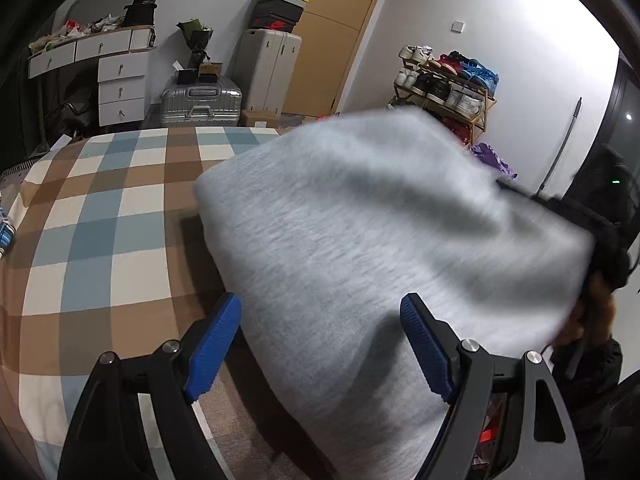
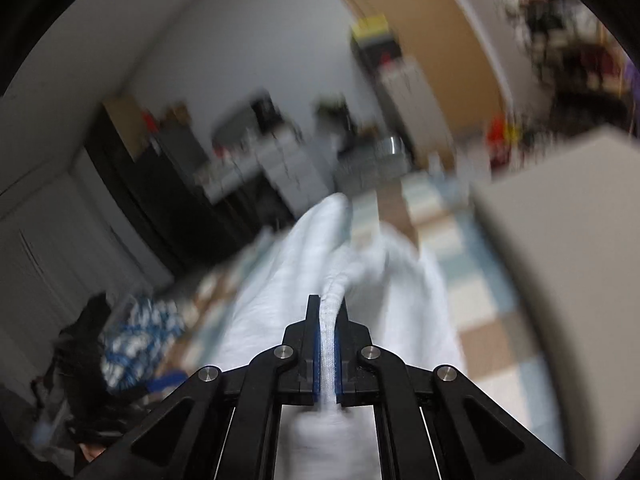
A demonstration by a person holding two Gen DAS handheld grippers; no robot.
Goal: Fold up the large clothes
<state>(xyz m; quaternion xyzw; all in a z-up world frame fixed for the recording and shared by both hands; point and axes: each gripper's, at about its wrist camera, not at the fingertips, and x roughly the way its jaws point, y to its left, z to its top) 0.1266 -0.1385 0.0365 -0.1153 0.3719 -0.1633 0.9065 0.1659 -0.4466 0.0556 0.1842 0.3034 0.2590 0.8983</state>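
A large light-grey garment (image 1: 360,240) is raised off the checked bedspread (image 1: 100,220), blurred, and fills the middle and right of the left wrist view. My left gripper (image 1: 322,304) stands open, its blue pads (image 1: 216,344) wide apart at the garment's near edge and not pressing on it. At the right edge a hand (image 1: 588,320) and a dark device hold the cloth up. In the right wrist view my right gripper (image 2: 329,304) is shut on a bunched fold of the pale garment (image 2: 304,256), which trails away from the fingers over the bed.
Beyond the bed stand a white drawer unit (image 1: 120,88), silver suitcases (image 1: 200,102), stacked shoe boxes (image 1: 280,8) and a shoe rack (image 1: 448,84). A blue-and-white patterned cloth (image 2: 136,340) lies at the bed's left. A big blurred grey shape (image 2: 560,280) fills the right of the right wrist view.
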